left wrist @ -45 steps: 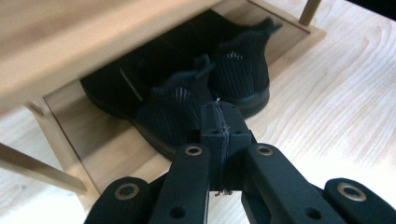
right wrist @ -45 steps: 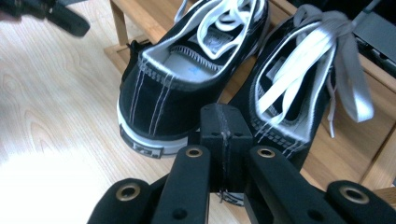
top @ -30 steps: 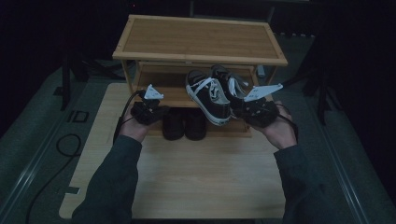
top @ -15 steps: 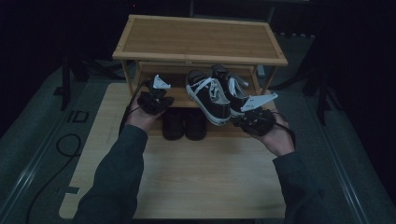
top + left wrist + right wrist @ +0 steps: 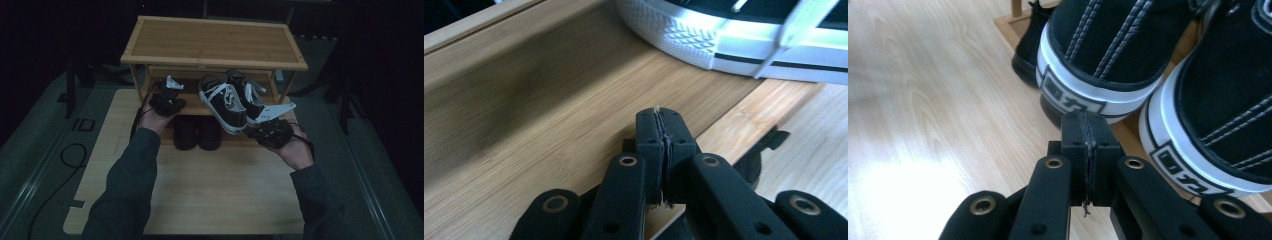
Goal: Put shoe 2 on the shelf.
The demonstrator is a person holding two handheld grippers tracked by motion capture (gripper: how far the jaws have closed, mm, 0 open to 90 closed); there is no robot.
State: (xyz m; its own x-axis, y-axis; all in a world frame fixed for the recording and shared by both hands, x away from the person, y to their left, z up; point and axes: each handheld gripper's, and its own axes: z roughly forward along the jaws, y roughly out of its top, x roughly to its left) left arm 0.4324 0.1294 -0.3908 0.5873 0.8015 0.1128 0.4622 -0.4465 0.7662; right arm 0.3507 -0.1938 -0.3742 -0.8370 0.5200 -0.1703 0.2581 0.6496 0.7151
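Observation:
Two black-and-white sneakers (image 5: pixel 223 102) (image 5: pixel 248 91) stand side by side on the middle shelf of a wooden shoe rack (image 5: pixel 215 42). My left gripper (image 5: pixel 168 92) is shut with nothing in it. It reaches over the bare left part of that shelf (image 5: pixel 549 115), and a sneaker's white sole (image 5: pixel 704 37) lies ahead to its right. My right gripper (image 5: pixel 261 125) is shut and empty too. It sits just behind the two sneaker heels (image 5: pixel 1098 55) (image 5: pixel 1228 110), close to them but apart.
A pair of dark shoes (image 5: pixel 197 132) sits on the wooden floor board (image 5: pixel 220 190) under the shelf, between my hands. The rack's top shelf overhangs the sneakers. A cable (image 5: pixel 70 155) lies on the grey floor at the left.
My left hand has moved forward and a little right, from beside the dark shoes to over the middle shelf. The right hand has hardly moved.

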